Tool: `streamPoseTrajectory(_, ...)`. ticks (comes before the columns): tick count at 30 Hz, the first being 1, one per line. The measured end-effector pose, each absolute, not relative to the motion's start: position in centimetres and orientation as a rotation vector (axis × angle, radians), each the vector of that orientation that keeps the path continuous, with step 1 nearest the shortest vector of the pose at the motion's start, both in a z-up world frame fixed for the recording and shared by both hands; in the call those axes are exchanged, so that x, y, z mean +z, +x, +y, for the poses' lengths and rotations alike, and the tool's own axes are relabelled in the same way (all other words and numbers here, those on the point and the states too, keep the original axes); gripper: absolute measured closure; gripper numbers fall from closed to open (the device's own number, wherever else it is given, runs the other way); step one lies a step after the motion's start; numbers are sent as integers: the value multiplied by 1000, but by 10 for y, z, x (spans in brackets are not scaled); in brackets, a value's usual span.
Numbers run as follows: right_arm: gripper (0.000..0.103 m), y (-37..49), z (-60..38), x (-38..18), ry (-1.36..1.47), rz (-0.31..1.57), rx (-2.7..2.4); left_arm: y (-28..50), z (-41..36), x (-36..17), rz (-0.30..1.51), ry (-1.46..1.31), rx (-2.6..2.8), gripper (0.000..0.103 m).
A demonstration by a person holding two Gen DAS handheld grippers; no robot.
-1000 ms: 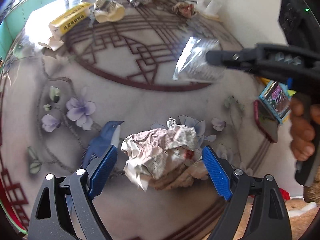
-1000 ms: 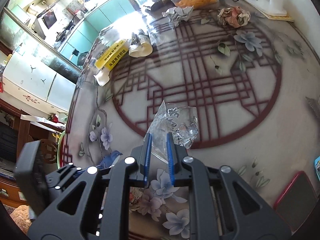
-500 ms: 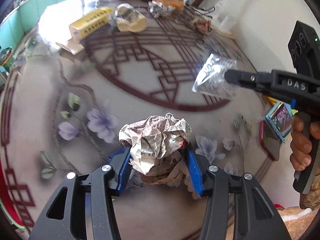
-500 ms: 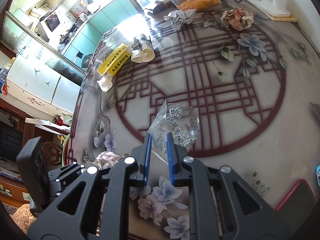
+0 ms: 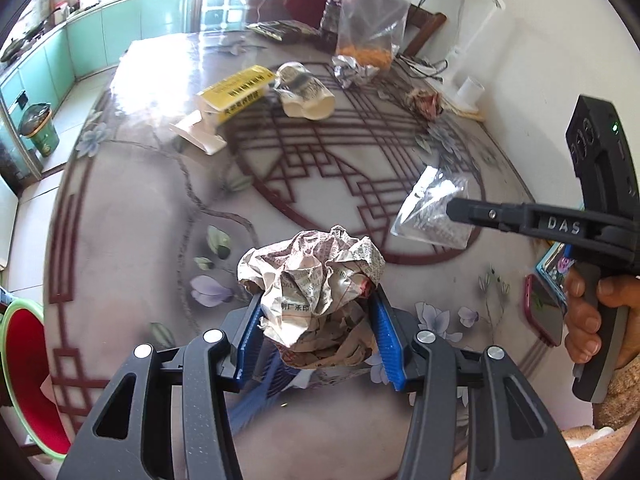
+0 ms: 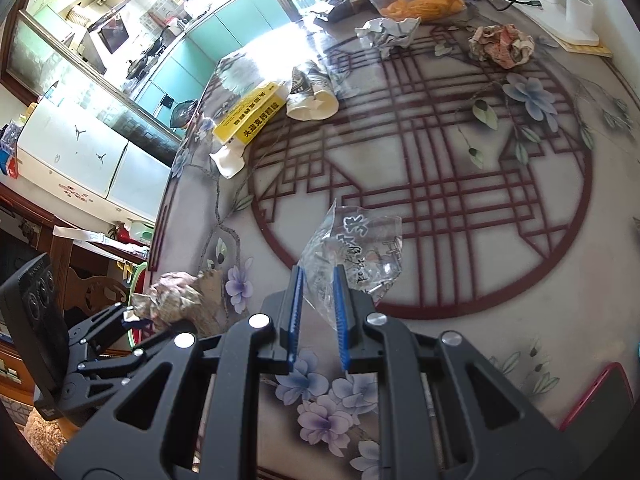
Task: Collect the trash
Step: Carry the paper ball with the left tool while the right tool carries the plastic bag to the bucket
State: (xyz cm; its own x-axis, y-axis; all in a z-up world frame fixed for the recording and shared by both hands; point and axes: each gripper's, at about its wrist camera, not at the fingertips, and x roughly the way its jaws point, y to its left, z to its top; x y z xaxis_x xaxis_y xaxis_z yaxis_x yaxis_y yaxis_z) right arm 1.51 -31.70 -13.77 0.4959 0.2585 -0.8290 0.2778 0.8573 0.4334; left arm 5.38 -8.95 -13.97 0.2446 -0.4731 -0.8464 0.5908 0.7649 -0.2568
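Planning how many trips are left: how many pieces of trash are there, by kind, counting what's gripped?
Crumpled paper balls: 3 (newspaper wad, silver-white wad, reddish wad)
Clear plastic wrapper: 1
Yellow carton: 1
Squashed paper cup: 1
Total: 6

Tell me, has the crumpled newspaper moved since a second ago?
Yes. The newspaper ball sat on the table beside the painted bird; now the left gripper is shut on it and has lifted it off the table, with the bird no longer visible.
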Motion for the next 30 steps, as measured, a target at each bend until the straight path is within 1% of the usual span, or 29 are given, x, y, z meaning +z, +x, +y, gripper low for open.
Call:
streamPoseTrajectory(8,88,21,-297,-135,548,1077,-2,60,-68,-131,1071,111,-702,56)
streamPoseTrajectory(14,88,26,-276,-133,530,1086,6,65,-46,-140,1098,89,-676,55)
streamPoseTrajectory(30,88,48,-203,-135,484,1124,37,77,31,-143,1097,47,-643,55)
